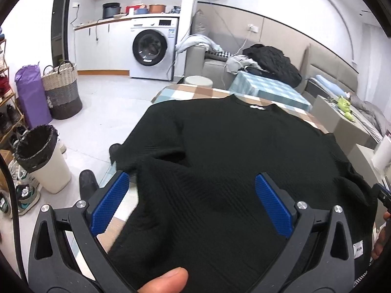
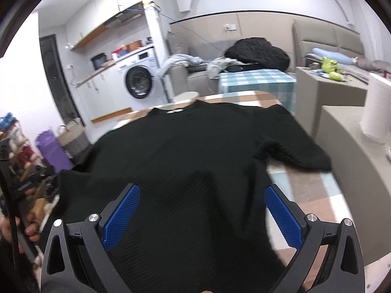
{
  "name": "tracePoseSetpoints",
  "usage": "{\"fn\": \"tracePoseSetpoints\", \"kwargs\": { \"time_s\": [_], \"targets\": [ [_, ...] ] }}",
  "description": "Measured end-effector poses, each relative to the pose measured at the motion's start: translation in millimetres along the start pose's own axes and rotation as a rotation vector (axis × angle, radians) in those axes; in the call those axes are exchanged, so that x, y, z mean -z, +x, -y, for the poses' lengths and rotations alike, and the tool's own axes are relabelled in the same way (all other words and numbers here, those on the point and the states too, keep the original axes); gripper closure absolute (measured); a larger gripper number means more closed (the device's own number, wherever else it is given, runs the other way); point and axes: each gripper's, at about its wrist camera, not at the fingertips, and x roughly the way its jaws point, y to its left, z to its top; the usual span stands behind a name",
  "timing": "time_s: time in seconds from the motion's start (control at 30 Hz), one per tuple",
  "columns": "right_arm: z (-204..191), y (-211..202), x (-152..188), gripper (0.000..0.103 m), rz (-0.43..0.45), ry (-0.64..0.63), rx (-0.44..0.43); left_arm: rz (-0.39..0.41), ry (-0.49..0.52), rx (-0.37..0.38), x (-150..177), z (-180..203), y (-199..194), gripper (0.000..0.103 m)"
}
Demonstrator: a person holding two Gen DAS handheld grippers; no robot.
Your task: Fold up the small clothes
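Note:
A black ribbed short-sleeved top (image 1: 232,151) lies spread on a checked tablecloth (image 1: 185,92), collar at the far side with a small white label. My left gripper (image 1: 193,190) is open, its blue pads (image 1: 110,202) wide apart over the top's left hem area, with cloth lying between them. In the right wrist view the same top (image 2: 185,151) fills the middle, with its right sleeve (image 2: 293,141) spread out over the checked tablecloth (image 2: 317,190). My right gripper (image 2: 201,210) is open, its blue pads (image 2: 122,217) wide apart above the lower right part of the top.
A white bin with a black liner (image 1: 41,161), a woven basket (image 1: 63,90) and a purple bag (image 1: 31,95) stand on the floor at left. A washing machine (image 1: 151,48) is behind. A beige sofa (image 1: 281,58) with clothes and beige boxes (image 2: 342,151) lie to the right.

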Motion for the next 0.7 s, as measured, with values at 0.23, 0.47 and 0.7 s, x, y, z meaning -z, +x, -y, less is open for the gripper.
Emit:
{"fn": "tracePoseSetpoints", "kwargs": {
  "time_s": [0.23,0.47,0.7],
  "targets": [
    [15,-3,-10,0.000,0.051,0.029,0.078,-0.025,0.062,-0.096,-15,-6,21,0.001],
    [34,-8,-27,0.000,0.049,0.119,0.068,-0.045,0.100,-0.089,-22,4,29,0.001],
    [50,3,-37,0.003,-0.012,0.180,0.016,-0.064,0.134,-0.071,-25,15,44,0.001]
  ]
}}
